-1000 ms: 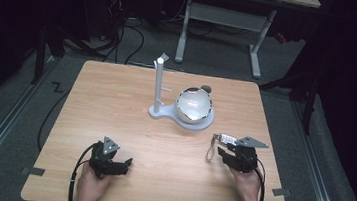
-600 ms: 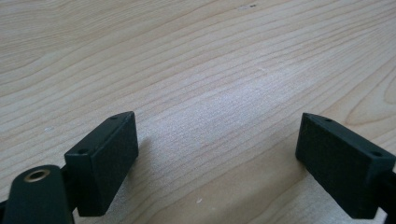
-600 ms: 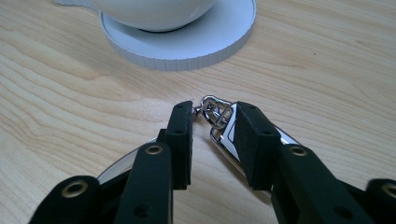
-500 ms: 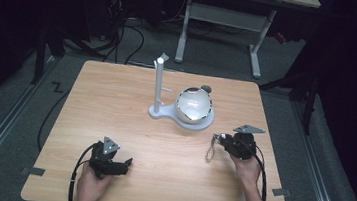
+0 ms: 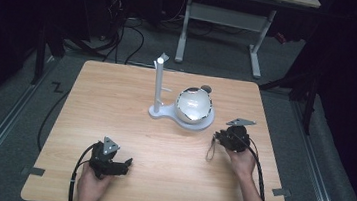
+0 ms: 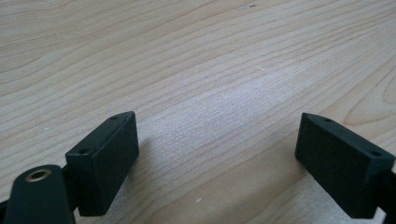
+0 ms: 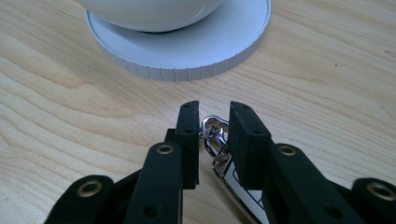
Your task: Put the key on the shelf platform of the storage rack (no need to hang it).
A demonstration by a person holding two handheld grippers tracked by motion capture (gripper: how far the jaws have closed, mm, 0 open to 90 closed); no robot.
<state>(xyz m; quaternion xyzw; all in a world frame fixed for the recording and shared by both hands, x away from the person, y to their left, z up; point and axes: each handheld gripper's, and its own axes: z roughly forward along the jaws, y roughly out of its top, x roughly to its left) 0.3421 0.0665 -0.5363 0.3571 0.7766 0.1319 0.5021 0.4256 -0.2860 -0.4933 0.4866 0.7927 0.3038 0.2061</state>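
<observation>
A: Since the earlier shot our right gripper [image 5: 221,136] has slid twd 12 o'clock, up near the white stand base [image 5: 184,119]; left gripper [image 5: 122,164] hasn't budged.

B: Left to right then. Left gripper sits at abt 7 o'clock on the table [image 5: 117,94], hand [image 5: 91,186] behind it. Jaws wide apart, nothing btwn them, just bare wood in the left gripper view.

A: Centre: white post [image 5: 158,86] rises from the base, w/ the shiny sphere [image 5: 193,104] on the round part at its 3 o'clock.

B: Right gripper at abt 4 o'clock, just beside the base rim [image 7: 187,70]. Jaws have just been closing, now only a narrow gap. Metal clasp [image 7: 212,135] sits btwn them, w/ a strap [image 5: 210,151] trailing twd 6 o'clock across the wood.

A: Pads pressing on the clasp?

B: We can't tell; slim gaps seem to show either side of it in the right gripper view. Clasp lies low on the tabletop, near the base but not touching it.
</observation>
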